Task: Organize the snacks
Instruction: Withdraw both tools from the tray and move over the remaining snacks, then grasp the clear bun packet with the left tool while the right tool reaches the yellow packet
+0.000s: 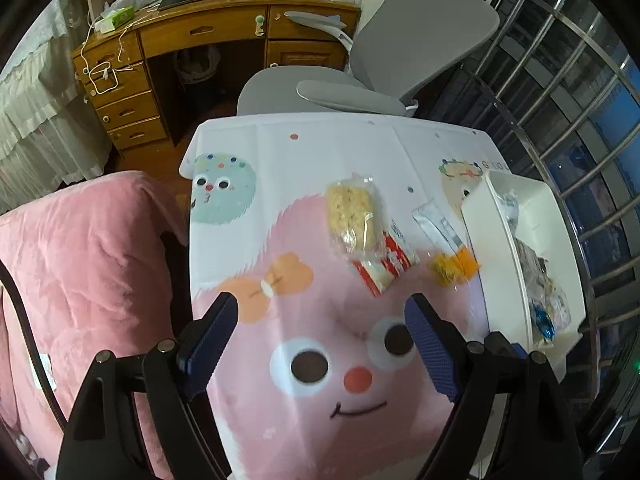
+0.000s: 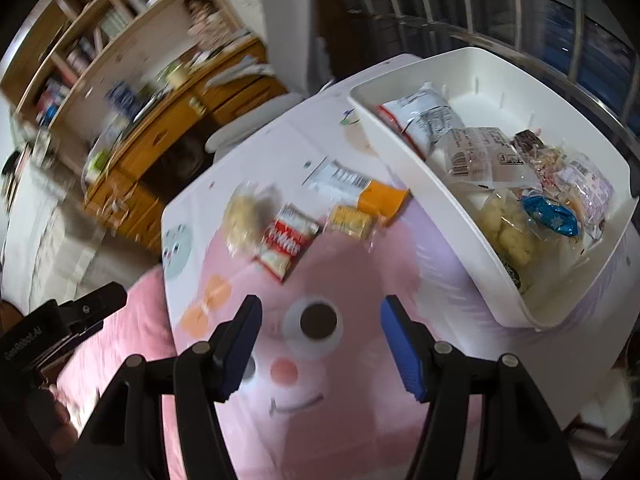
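Observation:
Loose snacks lie in a row on the cartoon tablecloth (image 1: 320, 420): a clear pack of pale puffed rice (image 1: 352, 216) (image 2: 244, 220), a red-and-white striped pack (image 1: 386, 268) (image 2: 286, 242), a small yellow pack (image 1: 444, 268) (image 2: 350, 220) and a silver-and-orange pack (image 1: 440, 228) (image 2: 360, 186). A white bin (image 1: 496, 248) (image 2: 420, 168) at the right holds several packs, among them a blue foil one (image 2: 552, 210). My left gripper (image 1: 322, 316) hovers open over the cloth, short of the snacks. My right gripper (image 2: 320, 314) is open too, nothing between its fingers.
A pink blanket (image 1: 88, 264) covers something left of the table. Beyond the table stand a grey office chair (image 1: 400, 56) and a wooden desk (image 1: 200, 36) with clutter. Metal window bars (image 1: 568, 100) run along the right. A wooden bookshelf (image 2: 120, 28) stands behind the desk.

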